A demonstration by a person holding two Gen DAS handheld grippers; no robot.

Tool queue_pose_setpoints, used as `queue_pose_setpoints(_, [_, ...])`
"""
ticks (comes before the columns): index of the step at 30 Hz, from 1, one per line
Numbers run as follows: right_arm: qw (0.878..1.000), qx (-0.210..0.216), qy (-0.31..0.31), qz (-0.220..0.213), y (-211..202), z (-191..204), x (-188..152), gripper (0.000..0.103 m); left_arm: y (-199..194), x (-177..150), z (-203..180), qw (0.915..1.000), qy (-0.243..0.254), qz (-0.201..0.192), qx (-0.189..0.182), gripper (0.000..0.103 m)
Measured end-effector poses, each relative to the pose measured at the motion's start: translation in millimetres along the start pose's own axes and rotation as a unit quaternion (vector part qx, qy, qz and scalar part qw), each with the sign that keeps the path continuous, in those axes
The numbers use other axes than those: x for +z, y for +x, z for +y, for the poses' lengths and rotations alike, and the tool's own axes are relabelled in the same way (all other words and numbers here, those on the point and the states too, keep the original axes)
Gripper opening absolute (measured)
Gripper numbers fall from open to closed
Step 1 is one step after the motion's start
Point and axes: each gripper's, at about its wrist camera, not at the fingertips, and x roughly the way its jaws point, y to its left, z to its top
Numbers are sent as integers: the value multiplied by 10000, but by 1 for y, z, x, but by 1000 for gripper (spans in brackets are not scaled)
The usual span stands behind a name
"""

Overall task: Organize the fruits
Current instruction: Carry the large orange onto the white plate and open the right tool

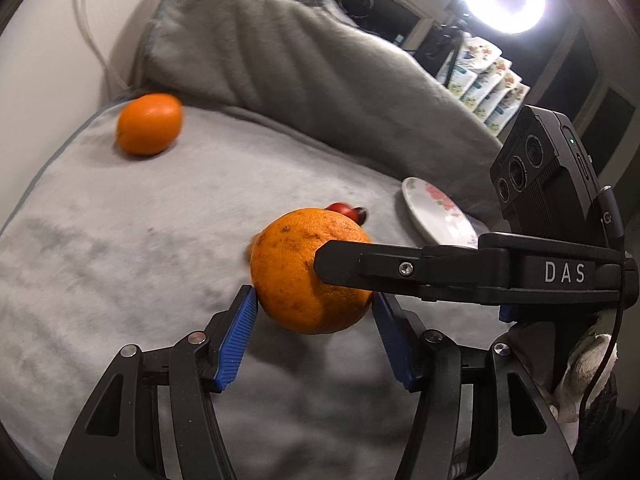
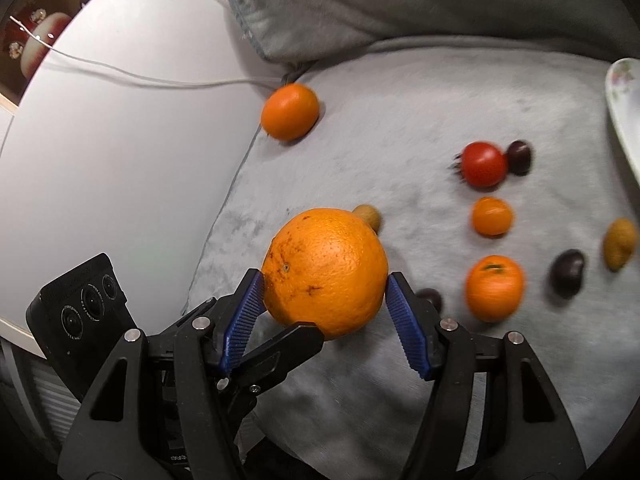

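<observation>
Both hand-held grippers clamp 1 large orange at once. The left hand-held gripper presses its blue ribbed pads on the orange's 2 sides; the right hand-held gripper does the same, crossing the left one at an angle. The orange is held above a grey blanket. Beyond it, on the blanket, lie 2 mandarins, a red tomato, dark plums and brownish kiwis. A second orange lies farther off at the blanket's edge, near a white worktop. A floral plate rests at the right.
</observation>
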Motion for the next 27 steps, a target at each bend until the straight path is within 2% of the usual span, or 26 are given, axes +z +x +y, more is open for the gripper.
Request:
queue_pose_setpoints(12, [9970, -292, 207, -688, -67, -30, -1, 66, 24, 19, -57, 9978, 515, 10, -429, 59])
queue_pose_setpoints(27, [9862, -643, 713, -1348, -134, -102, 6, 66, 79, 37, -135, 9903, 1081, 221, -849, 59])
